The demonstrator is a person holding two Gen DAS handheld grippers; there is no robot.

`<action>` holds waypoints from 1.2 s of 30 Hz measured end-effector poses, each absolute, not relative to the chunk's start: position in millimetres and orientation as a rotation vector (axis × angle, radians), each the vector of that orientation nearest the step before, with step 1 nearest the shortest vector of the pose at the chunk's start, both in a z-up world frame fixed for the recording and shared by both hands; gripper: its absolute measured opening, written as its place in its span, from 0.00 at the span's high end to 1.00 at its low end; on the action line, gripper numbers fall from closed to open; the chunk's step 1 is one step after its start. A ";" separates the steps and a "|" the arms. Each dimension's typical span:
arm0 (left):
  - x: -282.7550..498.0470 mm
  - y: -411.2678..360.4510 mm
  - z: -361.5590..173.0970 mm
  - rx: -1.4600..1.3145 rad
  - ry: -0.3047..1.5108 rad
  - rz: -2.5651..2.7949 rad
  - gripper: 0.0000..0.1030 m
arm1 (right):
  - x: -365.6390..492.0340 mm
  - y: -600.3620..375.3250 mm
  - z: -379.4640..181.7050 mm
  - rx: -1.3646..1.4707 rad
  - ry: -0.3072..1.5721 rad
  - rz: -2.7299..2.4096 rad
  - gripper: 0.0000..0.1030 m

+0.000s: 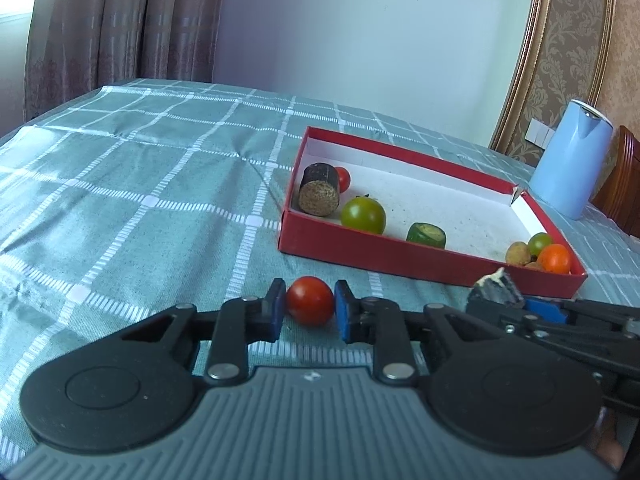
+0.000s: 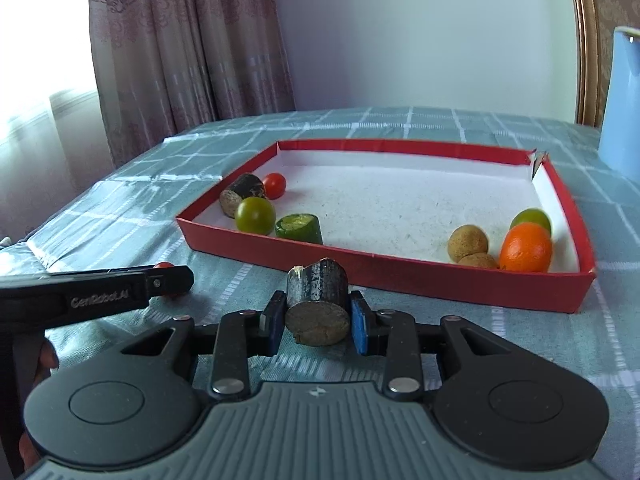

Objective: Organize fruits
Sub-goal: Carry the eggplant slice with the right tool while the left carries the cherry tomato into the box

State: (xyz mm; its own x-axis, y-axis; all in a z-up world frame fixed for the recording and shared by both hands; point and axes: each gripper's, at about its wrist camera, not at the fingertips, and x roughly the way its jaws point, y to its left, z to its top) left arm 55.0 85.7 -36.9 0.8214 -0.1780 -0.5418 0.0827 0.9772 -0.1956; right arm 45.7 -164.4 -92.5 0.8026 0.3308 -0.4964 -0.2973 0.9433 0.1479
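red tomato (image 2: 164, 266) mostly hidden behind left claw (image 2: 170, 280), blue jug (image 2: 622, 100) cut off at edge

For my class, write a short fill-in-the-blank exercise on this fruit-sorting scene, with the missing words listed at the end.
1. The left gripper is shut on a small ____ tomato.
2. The right gripper is shut on a dark sugarcane piece, which is still ____ the red box.
3. In the right wrist view, the orange fruit lies in the box's near ____ corner.
4. The box rests on a checked ____.

Missing words: red; outside; right; tablecloth
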 end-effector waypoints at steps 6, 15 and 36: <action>51.8 84.0 -33.8 -0.154 0.572 -0.133 0.78 | 30.3 -181.3 -85.8 0.062 0.498 0.338 0.69; 46.9 64.0 -20.7 -0.038 0.503 -0.089 0.78 | 38.0 -201.6 -68.5 0.048 0.437 0.298 0.68; 140.6 -2.5 -5.1 0.062 0.462 -0.040 0.78 | 140.3 -207.7 -76.8 0.001 0.502 0.160 0.69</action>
